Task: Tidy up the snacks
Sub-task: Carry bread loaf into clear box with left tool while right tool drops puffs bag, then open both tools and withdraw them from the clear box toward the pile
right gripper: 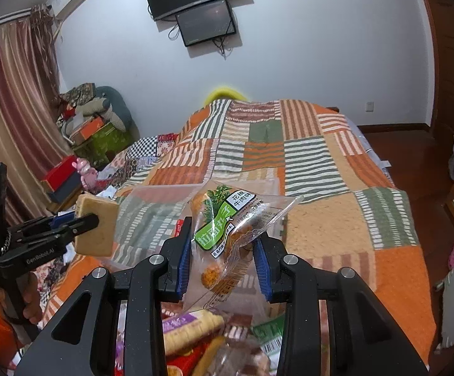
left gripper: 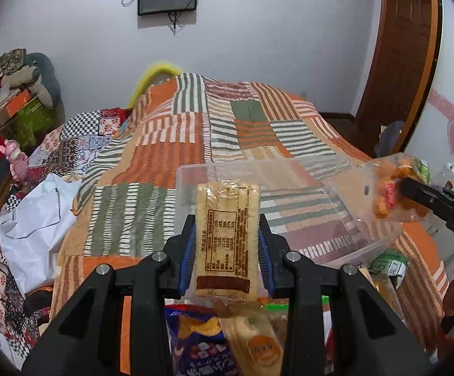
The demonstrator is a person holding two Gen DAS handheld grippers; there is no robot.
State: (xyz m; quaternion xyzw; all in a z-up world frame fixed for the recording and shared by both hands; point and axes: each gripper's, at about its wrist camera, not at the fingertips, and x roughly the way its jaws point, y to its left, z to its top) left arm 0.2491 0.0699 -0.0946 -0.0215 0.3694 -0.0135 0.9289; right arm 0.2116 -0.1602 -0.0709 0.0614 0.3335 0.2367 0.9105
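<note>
My left gripper (left gripper: pixel 227 250) is shut on a pale wrapped biscuit pack (left gripper: pixel 227 238), held upright above the bed; the same pack (right gripper: pixel 96 228) appears at the left of the right wrist view. My right gripper (right gripper: pixel 223 257) is shut on a clear snack bag with a green label (right gripper: pixel 223 235) holding orange balls; this bag (left gripper: pixel 393 188) shows at the right of the left wrist view. A clear plastic bin (left gripper: pixel 336 175) sits on the striped patchwork bedspread (left gripper: pixel 180 144) just beyond both held snacks. Loose snack packets (left gripper: pixel 201 344) lie in a pile below the grippers.
A white plastic bag (left gripper: pixel 35 219) and patterned cloth lie at the bed's left. Boxes and bundled bedding (right gripper: pixel 95 119) crowd the left wall by the curtain (right gripper: pixel 13 109). A wooden door (left gripper: pixel 405 47) stands at right, with dark floor (right gripper: pixel 414 156) beside the bed.
</note>
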